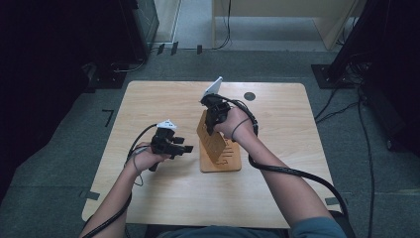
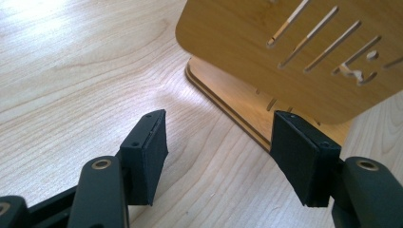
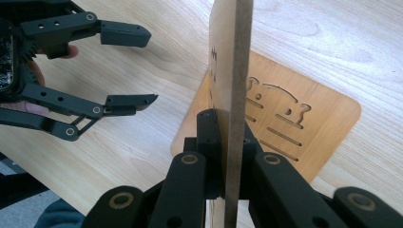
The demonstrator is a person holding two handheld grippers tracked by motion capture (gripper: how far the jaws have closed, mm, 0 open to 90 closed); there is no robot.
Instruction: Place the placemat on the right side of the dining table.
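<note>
A slotted wooden board (image 1: 210, 138) stands on edge, tilted, with my right gripper (image 1: 212, 129) shut on its upper edge. In the right gripper view both jaws of the right gripper (image 3: 231, 142) press on the thin board (image 3: 233, 71). Under it a second slotted wooden board (image 1: 225, 161) lies flat on the table; it is also the flat board (image 3: 304, 128) behind the held one. My left gripper (image 1: 184, 144) hovers just left of both boards, open and empty. Its pads (image 2: 152, 142) point at the flat board's corner (image 2: 237, 99), below the raised board (image 2: 294, 52). The left gripper (image 3: 145, 66) also appears at upper left.
The light wooden table (image 1: 163, 99) has a small dark round disc (image 1: 249, 96) near its far edge. Cables trail from both grippers across the table and over its near edge. Dark stands and cables sit on the grey floor around the table.
</note>
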